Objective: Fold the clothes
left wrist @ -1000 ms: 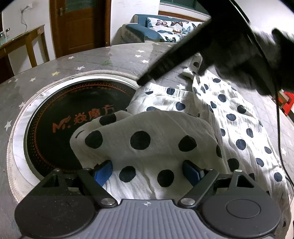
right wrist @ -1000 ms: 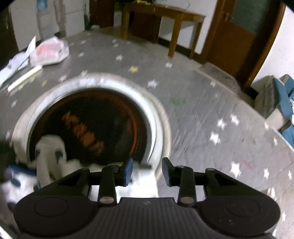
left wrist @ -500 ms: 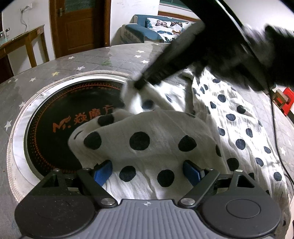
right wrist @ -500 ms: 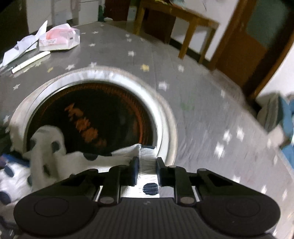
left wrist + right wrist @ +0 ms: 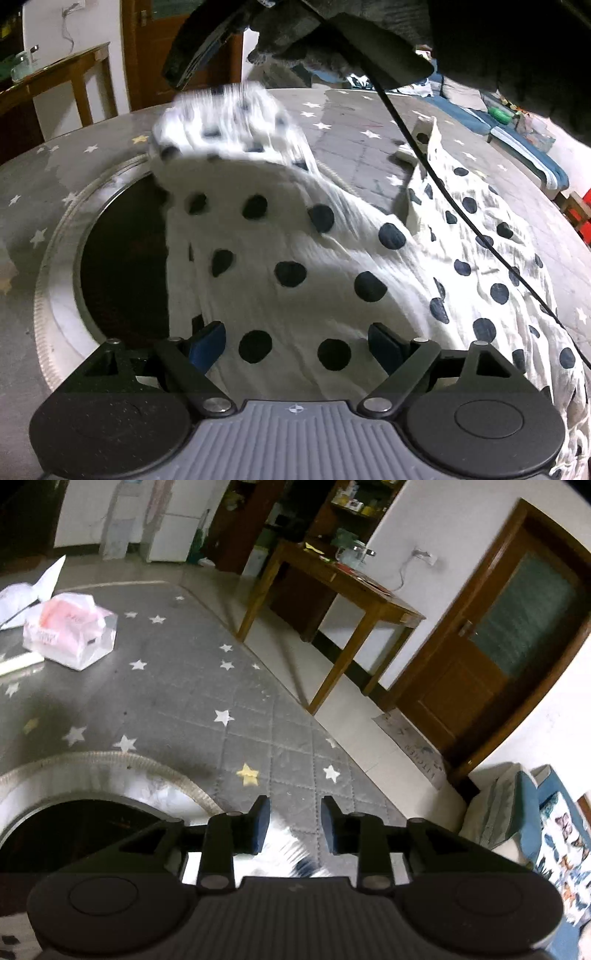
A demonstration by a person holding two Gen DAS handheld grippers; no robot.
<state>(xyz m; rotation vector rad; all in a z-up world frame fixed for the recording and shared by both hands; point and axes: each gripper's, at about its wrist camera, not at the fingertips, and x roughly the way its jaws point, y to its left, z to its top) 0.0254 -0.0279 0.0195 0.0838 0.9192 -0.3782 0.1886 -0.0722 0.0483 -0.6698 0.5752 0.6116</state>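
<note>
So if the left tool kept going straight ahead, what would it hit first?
The polka-dot cloth, most likely: it already lies between the open left tool fingers and rises ahead, though depth is hard to judge.

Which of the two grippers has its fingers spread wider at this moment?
The left gripper: its blue fingers stand far apart over the polka-dot cloth. The right gripper shows a much narrower gap.

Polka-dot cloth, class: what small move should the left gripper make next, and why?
Probably close the left gripper: its fingers stand wide apart with the polka-dot cloth lying between them, ungripped, while its far edge is raised.
</note>
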